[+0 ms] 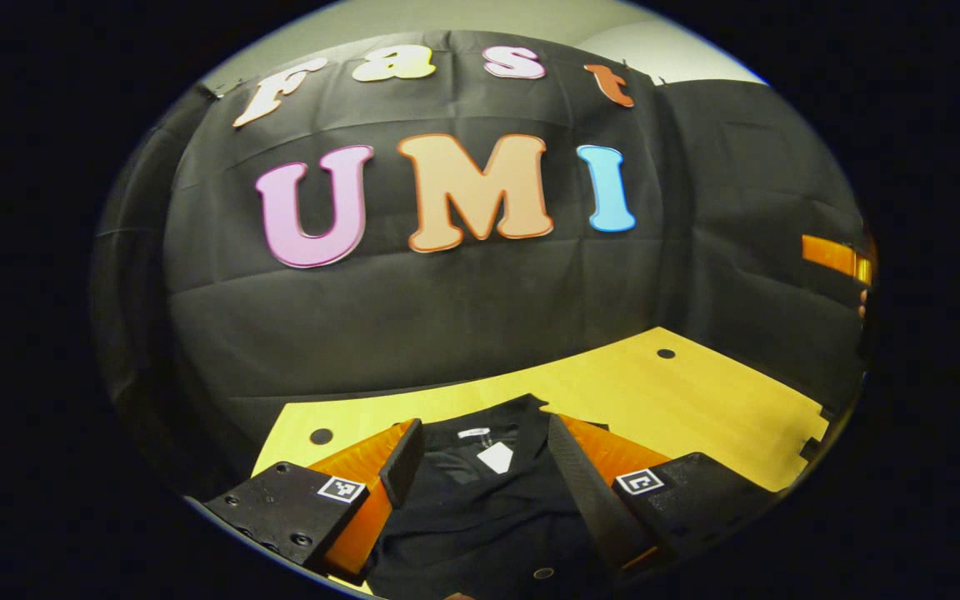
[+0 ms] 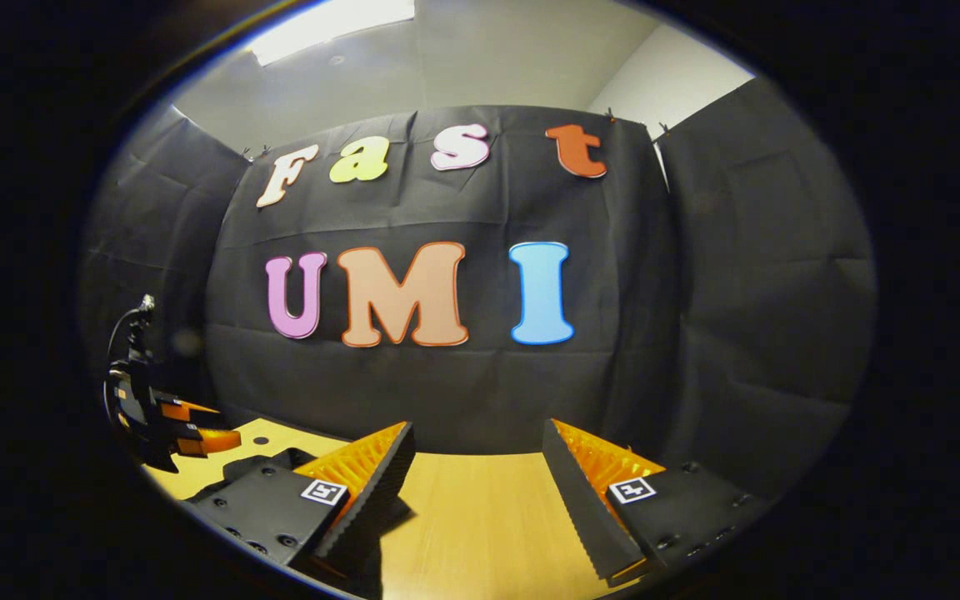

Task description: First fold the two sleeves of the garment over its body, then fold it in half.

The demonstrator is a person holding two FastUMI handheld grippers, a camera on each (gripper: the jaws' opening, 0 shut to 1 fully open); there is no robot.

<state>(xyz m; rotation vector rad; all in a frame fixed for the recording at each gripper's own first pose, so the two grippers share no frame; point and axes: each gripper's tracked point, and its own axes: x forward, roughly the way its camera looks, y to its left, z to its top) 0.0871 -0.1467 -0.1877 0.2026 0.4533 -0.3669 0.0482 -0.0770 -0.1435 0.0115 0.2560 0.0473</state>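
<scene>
A black garment (image 1: 488, 508) lies on the light wooden table (image 1: 680, 392), its collar with a white tag (image 1: 497, 457) toward the back wall. In the left gripper view, my left gripper (image 1: 484, 450) hovers open over the collar area, with the cloth showing between its fingers. In the right gripper view, my right gripper (image 2: 473, 467) is open above bare table (image 2: 480, 517), nothing between its fingers. The left gripper (image 2: 197, 433) shows at the far left of that view, over the table's left part.
The table (image 1: 738, 417) has round holes (image 1: 665, 353) near its back edge and a notched right end. Black cloth walls close the booth behind and on both sides. At the left gripper view's right edge is an orange part of the other gripper (image 1: 834, 257).
</scene>
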